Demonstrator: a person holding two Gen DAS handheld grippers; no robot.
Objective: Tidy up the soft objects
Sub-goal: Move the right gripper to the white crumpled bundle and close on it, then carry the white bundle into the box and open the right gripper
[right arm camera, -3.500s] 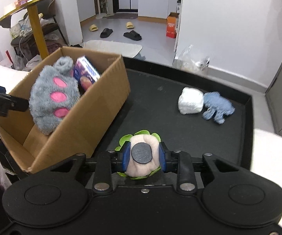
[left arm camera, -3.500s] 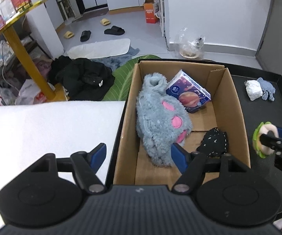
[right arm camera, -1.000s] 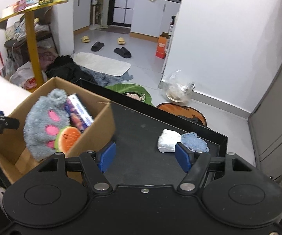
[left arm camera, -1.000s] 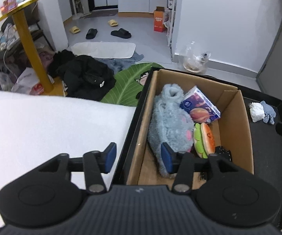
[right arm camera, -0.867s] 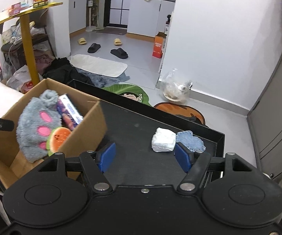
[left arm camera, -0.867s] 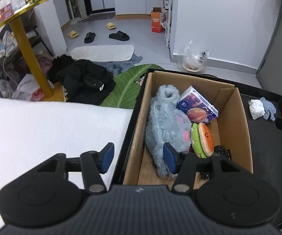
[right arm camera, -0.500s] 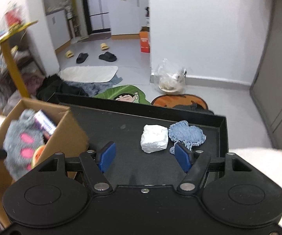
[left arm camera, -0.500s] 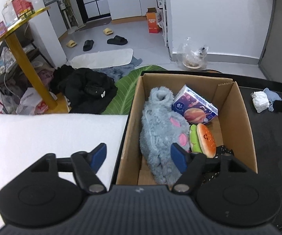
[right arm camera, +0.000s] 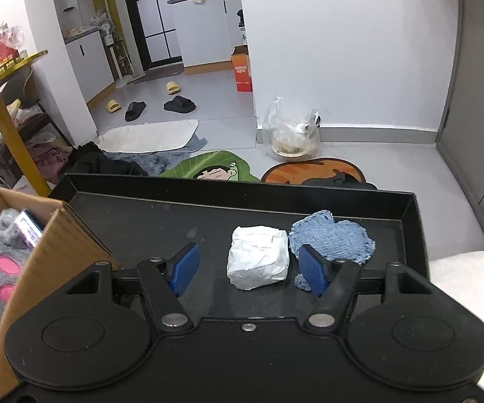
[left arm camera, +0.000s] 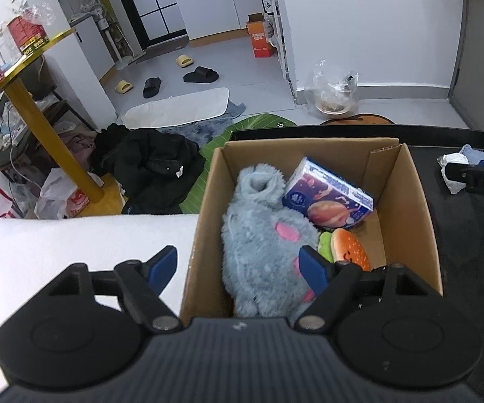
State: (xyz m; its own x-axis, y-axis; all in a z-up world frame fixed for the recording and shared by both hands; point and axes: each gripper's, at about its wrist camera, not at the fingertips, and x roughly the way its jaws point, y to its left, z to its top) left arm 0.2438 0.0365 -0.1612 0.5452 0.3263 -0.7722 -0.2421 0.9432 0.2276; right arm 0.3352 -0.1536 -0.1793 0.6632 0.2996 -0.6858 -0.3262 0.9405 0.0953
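Note:
A cardboard box [left arm camera: 420,201] stands on the left of a black tray [right arm camera: 141,221]. It holds a grey plush paw [left arm camera: 258,235], a tissue pack [left arm camera: 329,201] and a burger plush [left arm camera: 349,252]. My left gripper [left arm camera: 238,267] hovers over the box's left wall, its jaws opening with nothing gripped. On the tray's right lie a white wrapped bundle [right arm camera: 258,258] and a blue denim piece [right arm camera: 336,235]. My right gripper [right arm camera: 248,263] is open just short of the bundle, which shows between its fingers. The right gripper's finger [left arm camera: 470,176] shows in the left wrist view.
A white padded surface [left arm camera: 57,241] lies left of the box. Beyond the tray, on the floor, are a black clothes heap [left arm camera: 154,164], a green mat [right arm camera: 208,168], a plastic bag with a bowl [right arm camera: 292,134], slippers and a yellow table leg [left arm camera: 50,141].
The burger plush left the right gripper and now lies in the box. The right gripper swung right and down toward the white bundle. The left gripper's jaws widened.

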